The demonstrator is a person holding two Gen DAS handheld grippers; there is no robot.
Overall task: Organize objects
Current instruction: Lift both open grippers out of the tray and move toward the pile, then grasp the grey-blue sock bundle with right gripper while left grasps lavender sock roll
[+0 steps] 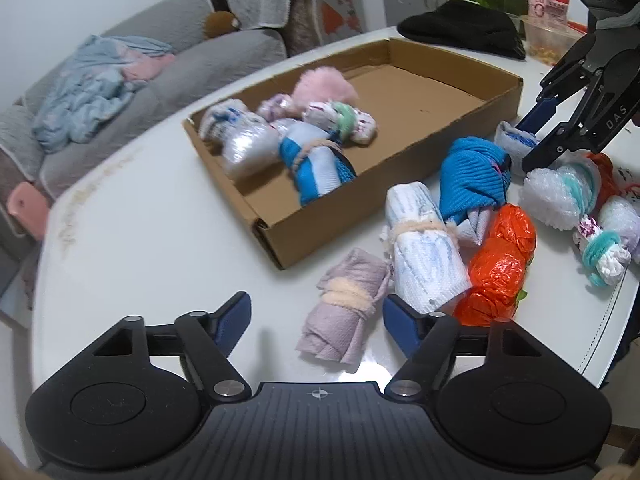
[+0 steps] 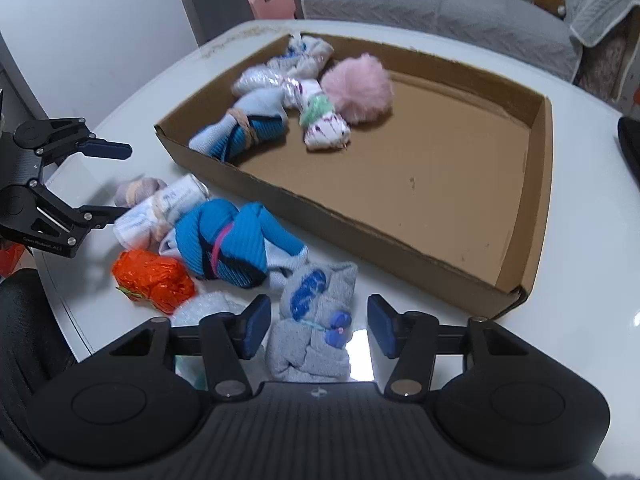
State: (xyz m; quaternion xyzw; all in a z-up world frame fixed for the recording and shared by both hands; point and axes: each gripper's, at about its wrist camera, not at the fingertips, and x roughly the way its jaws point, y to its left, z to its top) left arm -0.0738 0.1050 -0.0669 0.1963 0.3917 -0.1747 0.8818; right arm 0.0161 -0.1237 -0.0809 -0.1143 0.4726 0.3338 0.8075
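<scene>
- Left gripper (image 1: 316, 322): jaws apart, straddling a lilac rolled cloth bundle (image 1: 346, 306), not yet pinched.
- Right gripper (image 2: 316, 326): jaws apart around a grey-and-blue sock bundle (image 2: 310, 322).
- Shallow cardboard tray (image 2: 360, 236) holds roughly five bundles; at least seven lie outside on the white table (image 1: 160, 264).

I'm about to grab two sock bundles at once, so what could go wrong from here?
1. The right hand-held gripper straddles the grey sock bundle off-centre; closing may nudge it sideways.
2. The left hand-held gripper brackets the lilac bundle, but one finger sits against the white bundle and could drag it along.
</scene>
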